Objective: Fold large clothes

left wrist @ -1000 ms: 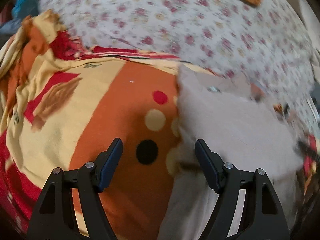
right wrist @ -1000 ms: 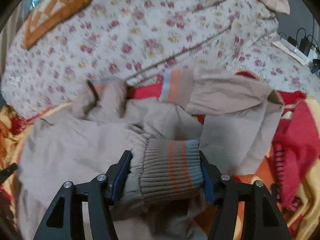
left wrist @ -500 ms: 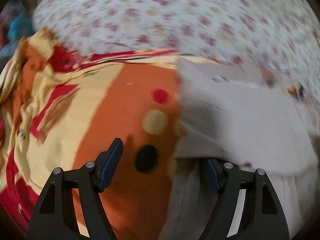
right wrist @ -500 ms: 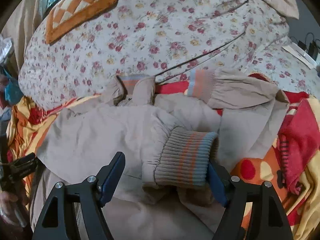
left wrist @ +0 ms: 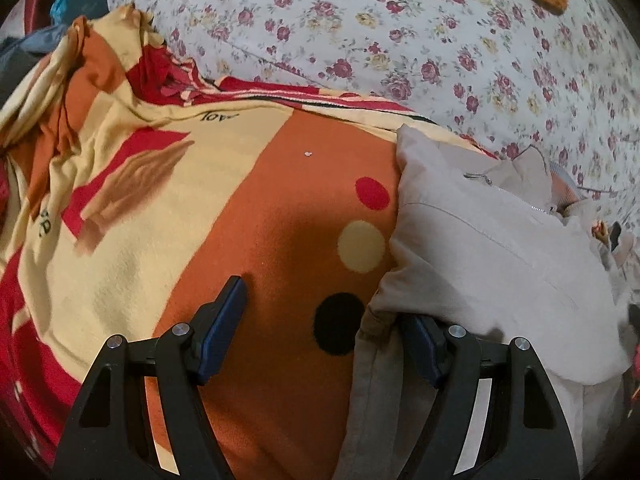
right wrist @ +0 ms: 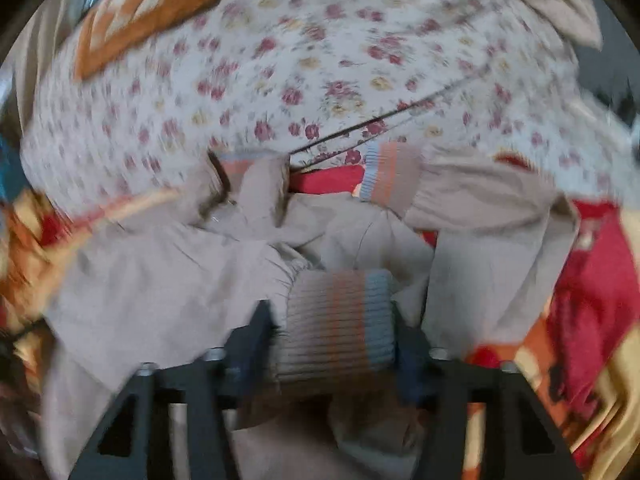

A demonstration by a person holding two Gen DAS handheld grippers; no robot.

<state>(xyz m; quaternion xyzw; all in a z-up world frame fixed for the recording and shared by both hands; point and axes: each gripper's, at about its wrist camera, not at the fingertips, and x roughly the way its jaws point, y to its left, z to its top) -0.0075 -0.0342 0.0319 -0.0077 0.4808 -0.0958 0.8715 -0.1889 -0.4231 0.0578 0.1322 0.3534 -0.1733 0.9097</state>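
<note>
A beige zip jacket (left wrist: 488, 264) lies on an orange, red and yellow blanket (left wrist: 200, 216); it also shows in the right wrist view (right wrist: 168, 280). My left gripper (left wrist: 324, 316) is open at the jacket's left edge, its right finger tucked under the fabric, its left finger (left wrist: 224, 312) over the blanket. In the blurred right wrist view my right gripper (right wrist: 332, 320) has its fingers on either side of a ribbed striped sleeve cuff (right wrist: 340, 320). The other sleeve cuff (right wrist: 384, 172) lies further back.
A floral quilt (left wrist: 400, 40) bulges behind the blanket, also in the right wrist view (right wrist: 320, 60). An orange patterned cushion (right wrist: 148, 12) lies on it. Bunched red blanket folds (right wrist: 592, 288) sit to the right of the jacket.
My right gripper opened off the cuff half a second ago and now has its fingers against it again, closer in. My left gripper's right finger slid under the jacket's edge.
</note>
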